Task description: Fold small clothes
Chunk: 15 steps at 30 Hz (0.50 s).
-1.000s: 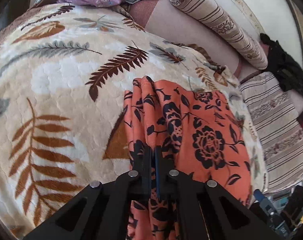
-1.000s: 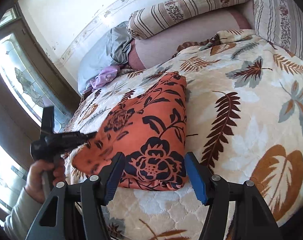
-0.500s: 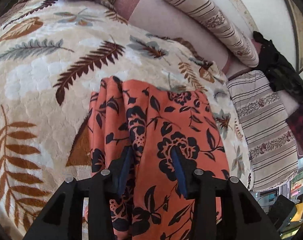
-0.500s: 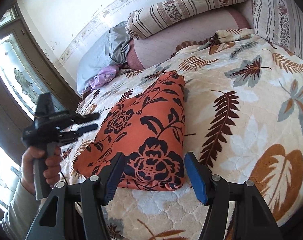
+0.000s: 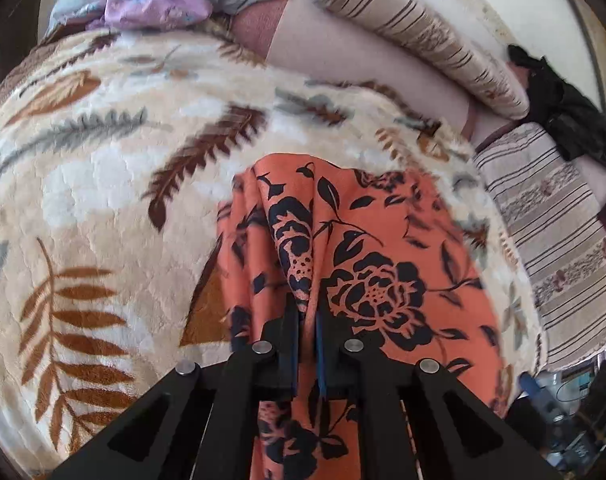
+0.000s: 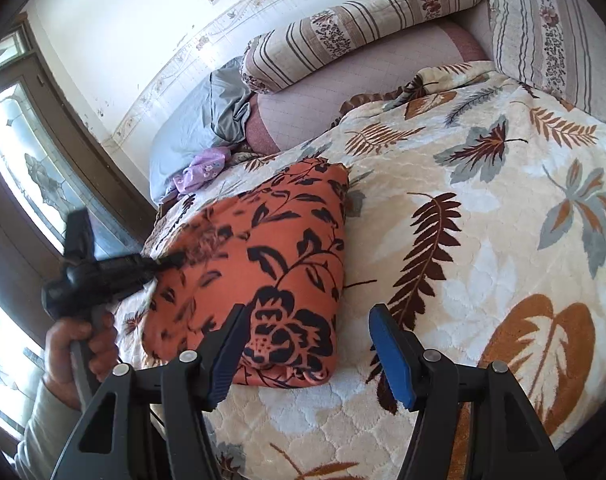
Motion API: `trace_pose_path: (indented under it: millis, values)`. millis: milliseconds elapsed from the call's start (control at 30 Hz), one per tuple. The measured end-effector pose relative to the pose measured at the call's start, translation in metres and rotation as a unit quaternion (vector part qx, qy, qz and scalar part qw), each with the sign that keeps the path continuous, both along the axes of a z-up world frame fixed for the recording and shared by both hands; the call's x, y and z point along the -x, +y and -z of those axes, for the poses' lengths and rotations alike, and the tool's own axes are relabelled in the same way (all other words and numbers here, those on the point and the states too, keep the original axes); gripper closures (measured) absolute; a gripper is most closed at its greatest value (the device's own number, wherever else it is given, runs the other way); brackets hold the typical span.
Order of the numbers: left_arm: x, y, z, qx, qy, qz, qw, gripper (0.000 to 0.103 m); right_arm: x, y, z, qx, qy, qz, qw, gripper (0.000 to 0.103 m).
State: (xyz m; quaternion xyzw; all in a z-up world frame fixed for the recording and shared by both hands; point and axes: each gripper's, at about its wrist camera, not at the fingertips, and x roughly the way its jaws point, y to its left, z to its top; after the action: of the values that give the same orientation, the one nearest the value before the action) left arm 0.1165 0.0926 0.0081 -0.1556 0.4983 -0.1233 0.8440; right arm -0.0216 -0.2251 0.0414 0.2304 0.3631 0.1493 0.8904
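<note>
The leaf-print blanket (image 6: 483, 240) on the bed gives a broad, soft folding surface. The orange floral garment (image 6: 271, 264) lies folded on its left part. The left hand-held gripper (image 5: 307, 312) is clenched on a raised ridge of it, probably to lift that edge; the right hand-held gripper (image 6: 307, 344) hovers released at the near end.

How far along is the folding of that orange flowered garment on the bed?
Mostly done, it seems: the orange floral garment already lies as a thick folded bundle on the leaf-print blanket. In hand: the left gripper is shut on a ridge of its fabric, while the right gripper hovers open at the near edge. Left: probably one last fold or tidy. The purple cloth looks unfolded.
</note>
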Motion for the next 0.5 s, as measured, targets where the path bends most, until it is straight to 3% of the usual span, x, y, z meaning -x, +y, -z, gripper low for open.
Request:
trace_pose_path:
  millis: [33,100,200,300,467,500]
  values:
    - [0.000,0.006,0.015,0.017,0.009,-0.011,0.9998,0.095,-0.002,0.000,-0.002,-0.004,0.002,-0.002,1.000,0.037]
    - [0.006,0.014,0.017,0.041,-0.005,-0.019,0.9990,0.095,-0.005,0.002,-0.012,-0.004,-0.009,-0.010,1.000,0.037]
    - [0.008,0.009,0.011,0.011,-0.017,-0.008,0.9998,0.095,-0.015,0.007,-0.030,-0.006,-0.023,-0.026,0.999,0.037]
    - [0.007,0.011,0.011,0.016,-0.014,-0.010,0.9997,0.095,-0.033,0.021,-0.046,-0.015,-0.034,-0.053,0.998,0.037]
    - [0.009,0.012,0.010,0.010,-0.016,-0.009,0.9998,0.095,-0.059,0.035,-0.060,-0.091,-0.025,-0.089,0.992,0.036]
    - [0.009,0.012,0.010,0.010,-0.016,-0.008,0.9998,0.095,-0.064,0.038,-0.060,-0.120,-0.019,-0.101,0.987,0.030]
